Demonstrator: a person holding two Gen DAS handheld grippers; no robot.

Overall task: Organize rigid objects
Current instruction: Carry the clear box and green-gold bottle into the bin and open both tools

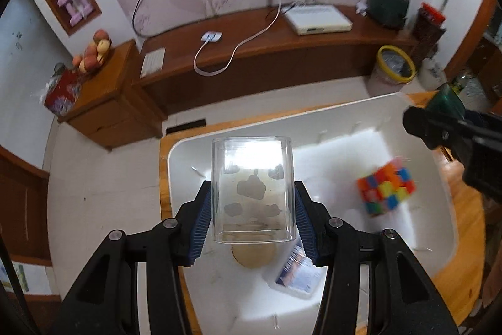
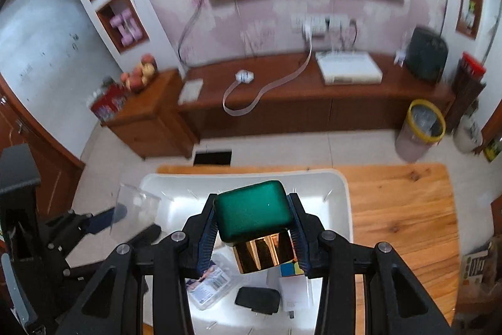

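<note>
Left gripper [image 1: 252,209]: jaws clenched on a clear plastic box [image 1: 252,189], held above the white tray [image 1: 439,178] on the wooden worktop [image 2: 401,203]. Right gripper [image 2: 255,228]: jaws grasping a green-capped gold container [image 2: 257,225] over the same tray. A colour cube [image 1: 386,189] lies inside.

Right tool [image 2: 254,225] clamped on a green box [image 2: 254,209] with a shiny gold base, above a white tray [image 2: 340,209] on the wooden bench [image 2: 401,209]. Left tool [image 2: 125,220] at left grips a clear container [image 2: 136,206].
</note>
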